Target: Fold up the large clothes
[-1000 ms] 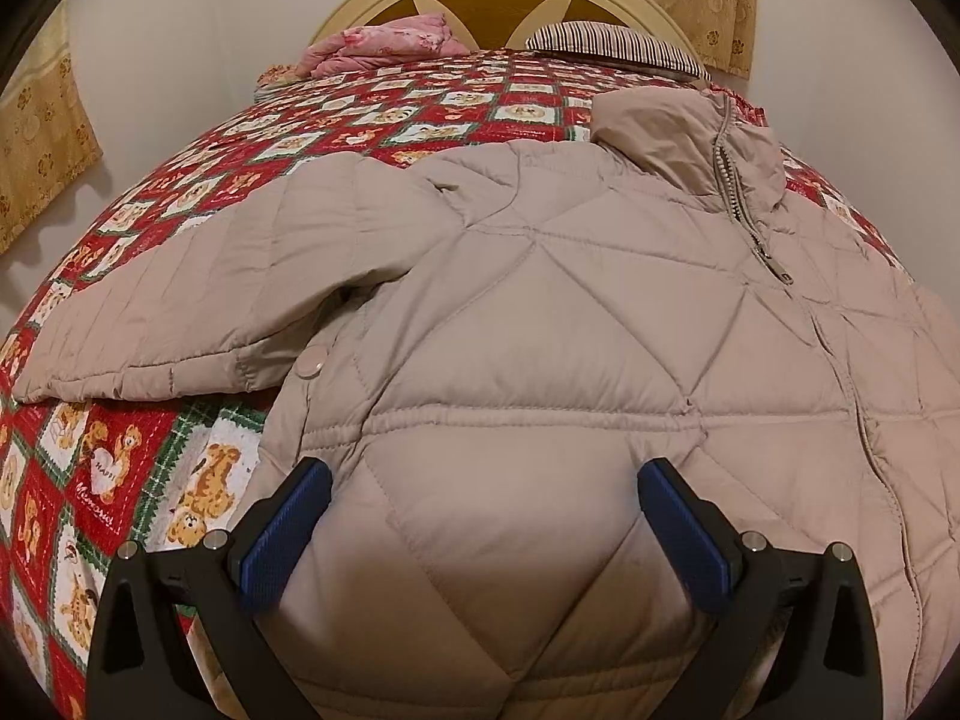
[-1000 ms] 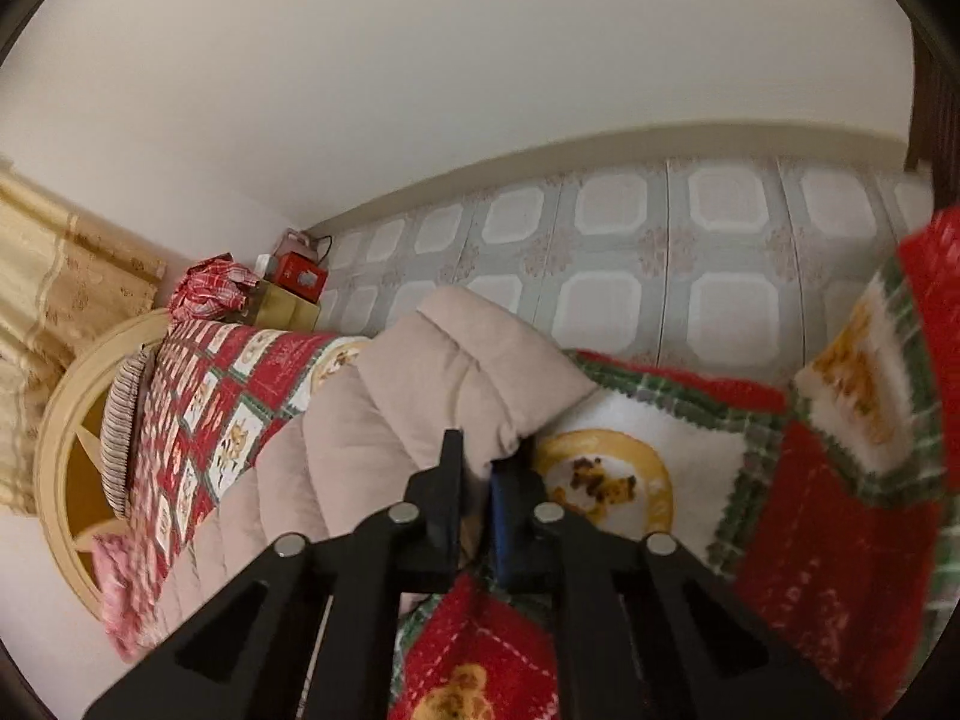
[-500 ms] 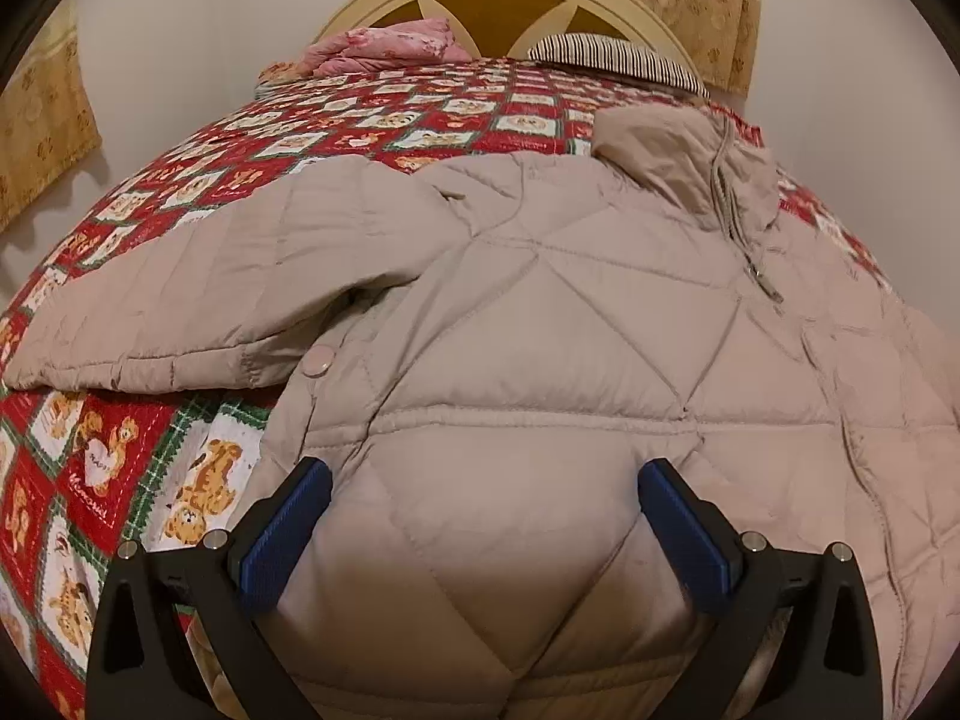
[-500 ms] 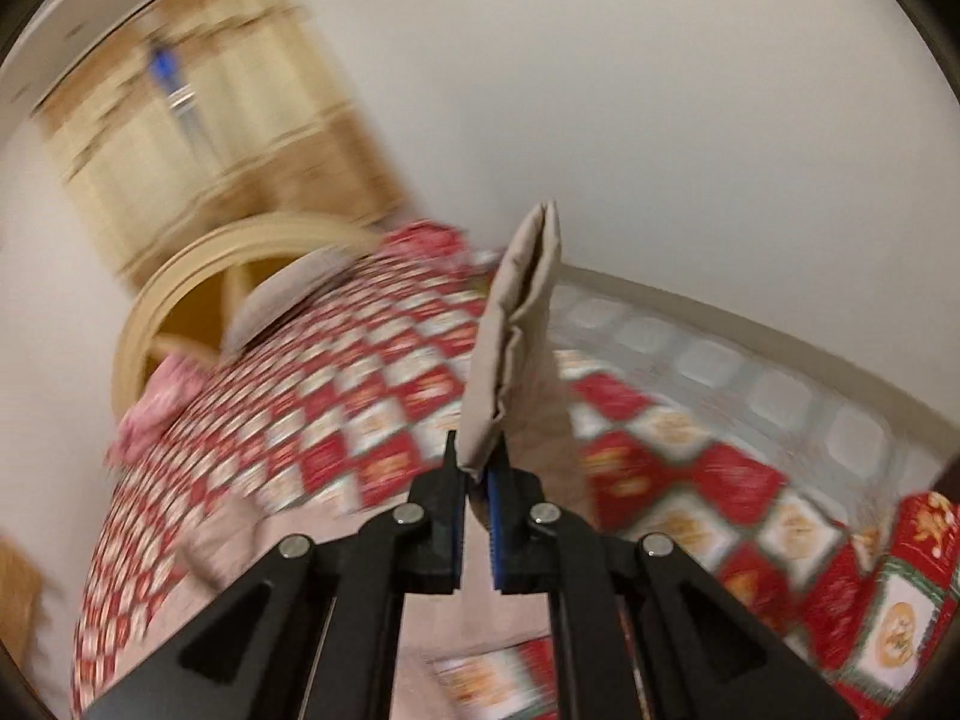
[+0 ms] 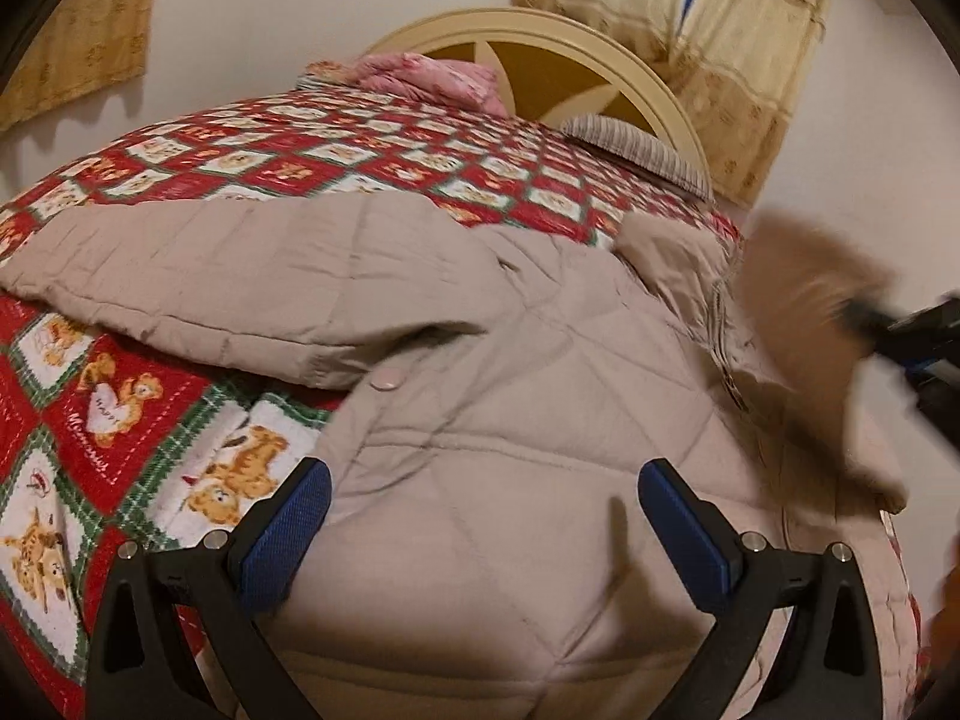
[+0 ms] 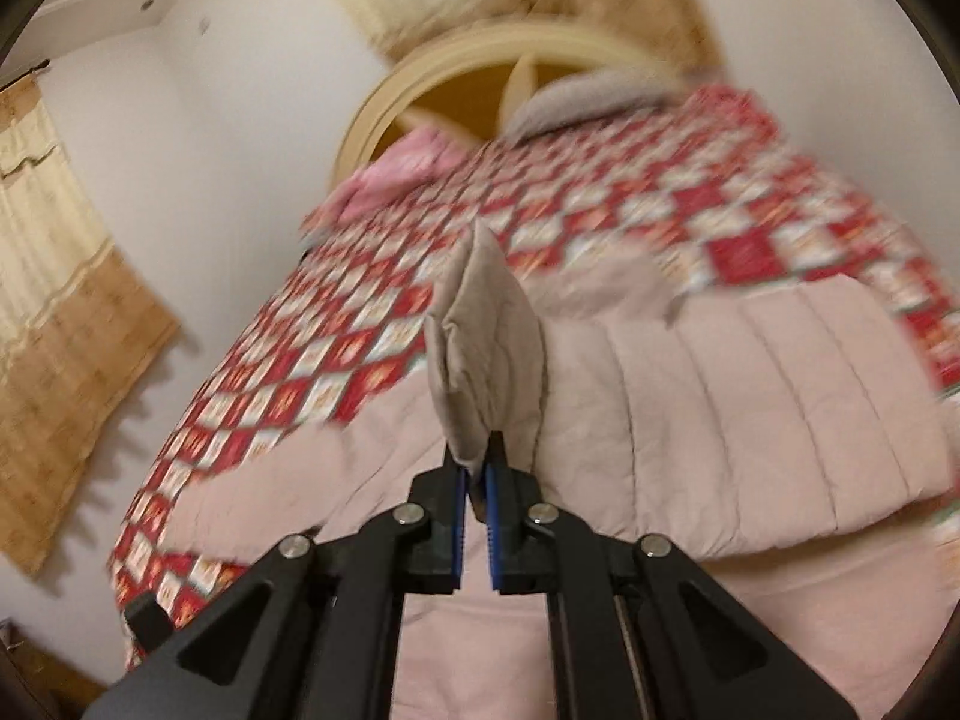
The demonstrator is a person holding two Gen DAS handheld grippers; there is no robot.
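Note:
A large beige quilted jacket (image 5: 510,396) lies spread on the bed, its left sleeve (image 5: 228,282) stretched out to the left. My left gripper (image 5: 480,516) is open and empty, low over the jacket's hem. My right gripper (image 6: 474,468) is shut on the cuff of the right sleeve (image 6: 486,348) and holds it lifted above the jacket body (image 6: 720,396). In the left wrist view the lifted sleeve (image 5: 810,324) shows blurred at the right, with the right gripper behind it.
The bed has a red, white and green bear-pattern quilt (image 5: 120,420). A pink folded cloth (image 5: 426,75) and a striped pillow (image 5: 636,144) lie by the cream headboard (image 5: 540,42). Curtains (image 5: 738,30) hang behind.
My right gripper has lifted the sleeve cuff off the bed's right edge and swung it over the jacket. The left gripper has stayed open and turned a little to the left.

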